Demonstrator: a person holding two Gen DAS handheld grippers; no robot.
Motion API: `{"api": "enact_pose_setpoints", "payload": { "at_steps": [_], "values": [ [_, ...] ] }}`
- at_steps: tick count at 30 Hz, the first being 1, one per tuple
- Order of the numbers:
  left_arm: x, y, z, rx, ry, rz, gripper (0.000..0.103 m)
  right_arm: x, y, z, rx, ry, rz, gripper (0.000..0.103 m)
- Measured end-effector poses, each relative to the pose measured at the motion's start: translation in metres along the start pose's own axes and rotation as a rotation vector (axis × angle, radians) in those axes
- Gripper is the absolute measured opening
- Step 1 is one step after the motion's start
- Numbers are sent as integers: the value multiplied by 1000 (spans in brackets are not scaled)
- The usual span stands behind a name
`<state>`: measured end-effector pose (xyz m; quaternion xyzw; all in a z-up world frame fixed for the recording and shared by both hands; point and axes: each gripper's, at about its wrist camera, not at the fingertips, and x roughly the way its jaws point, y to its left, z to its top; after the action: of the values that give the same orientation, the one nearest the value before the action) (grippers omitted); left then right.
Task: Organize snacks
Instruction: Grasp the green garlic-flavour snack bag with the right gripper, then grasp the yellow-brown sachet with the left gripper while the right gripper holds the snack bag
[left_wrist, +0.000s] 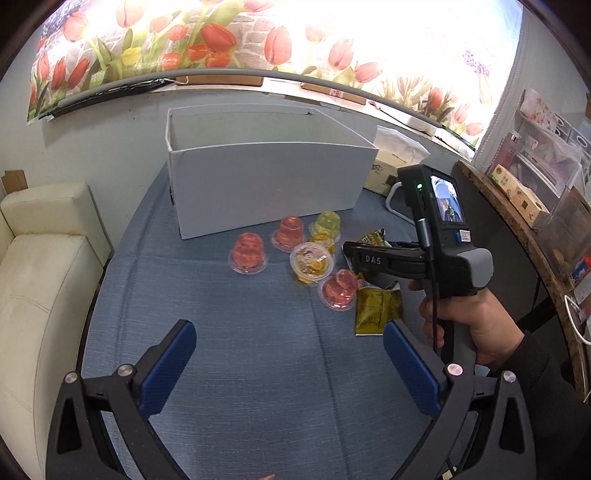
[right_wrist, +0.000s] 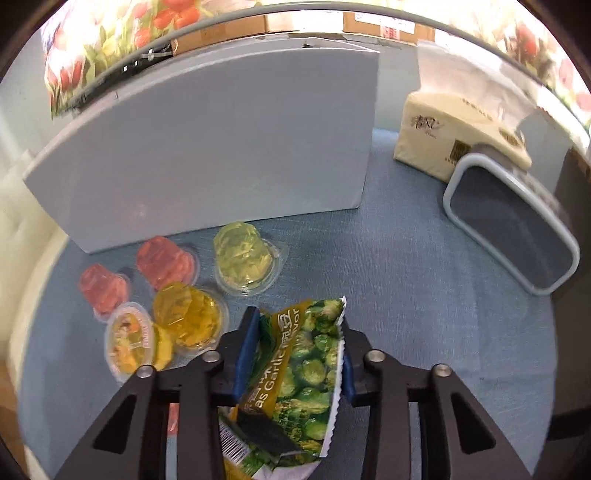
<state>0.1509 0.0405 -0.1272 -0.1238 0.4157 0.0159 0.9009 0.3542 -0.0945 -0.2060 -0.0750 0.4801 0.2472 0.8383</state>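
Observation:
My right gripper (right_wrist: 295, 332) is shut on a green garlic-pea snack packet (right_wrist: 303, 362) and holds it above the blue table. In the left wrist view the right gripper (left_wrist: 351, 254) hovers over the snack pile at centre right. My left gripper (left_wrist: 288, 354) is open and empty, low over the near table. Several jelly cups lie in front of the white box (left_wrist: 266, 184): red ones (left_wrist: 248, 253), a yellow one (left_wrist: 325, 225) and a lidded orange one (left_wrist: 312, 264). Another yellow-green packet (left_wrist: 376, 310) lies flat beside a red cup (left_wrist: 340, 290).
The white box (right_wrist: 221, 147) stands open-topped at the table's back. A tissue pack (right_wrist: 454, 133) and a blue-rimmed container (right_wrist: 513, 225) sit at the right. A cream sofa (left_wrist: 40, 280) is at the left, shelves with boxes (left_wrist: 532, 184) at the right.

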Motion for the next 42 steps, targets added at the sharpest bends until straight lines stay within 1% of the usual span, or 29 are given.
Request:
{"api": "enact_pose_setpoints", "payload": {
  "at_steps": [1,2,6,10,15,16,17,19,21,22,27,29,31,33,34,35,38,39,41,42],
  "values": [
    [1,-2,0,7,0,1,103,-3,-6,-2,11,-9,14,35],
    [1,-4,0,12,2,2,103,-6,-8,-5,12,-17,14,30],
    [7,-11,-1,27,13,1,103,-18,-13,-11,-11,-36,13,27],
    [19,-24,-5,64,22,2,103,-38,-16,-15,-7,-68,31,26],
    [48,-48,-11,91,67,-19,103,-73,-18,-28,-30,-118,17,26],
    [55,-54,-13,98,73,-22,103,-81,-21,-26,-27,-128,13,26],
    [63,-61,-15,107,83,-17,103,-91,-24,-29,-24,-138,7,26],
    [78,-77,-19,135,100,18,103,-110,-27,-35,-28,-156,-18,26],
    [91,-91,-20,145,110,46,103,-126,-32,-40,-38,-165,-50,26],
    [96,-95,-20,141,115,56,103,-132,-35,-45,-33,-167,-52,26],
    [121,-109,-16,56,139,91,103,-152,-53,-71,-10,-171,-84,26],
    [129,-114,-12,29,142,133,102,-162,-61,-82,6,-174,-85,26],
    [137,-120,-9,17,139,163,95,-169,-67,-94,16,-181,-79,26],
    [146,-124,-7,2,147,187,91,-176,-74,-104,35,-186,-75,26],
    [148,-127,-6,7,139,215,87,-179,-78,-109,50,-187,-68,26],
    [150,-128,-5,9,132,231,88,-180,-81,-112,58,-188,-57,26],
    [153,-130,-4,-9,117,244,87,-183,-88,-122,75,-191,-57,26],
    [152,-131,-5,-10,112,244,84,-184,-90,-125,85,-190,-48,26],
    [148,-134,-6,-4,101,239,69,-185,-91,-129,94,-194,-45,26],
    [149,-137,-6,-5,102,249,58,-185,-90,-131,93,-194,-41,26]
  ]
}}
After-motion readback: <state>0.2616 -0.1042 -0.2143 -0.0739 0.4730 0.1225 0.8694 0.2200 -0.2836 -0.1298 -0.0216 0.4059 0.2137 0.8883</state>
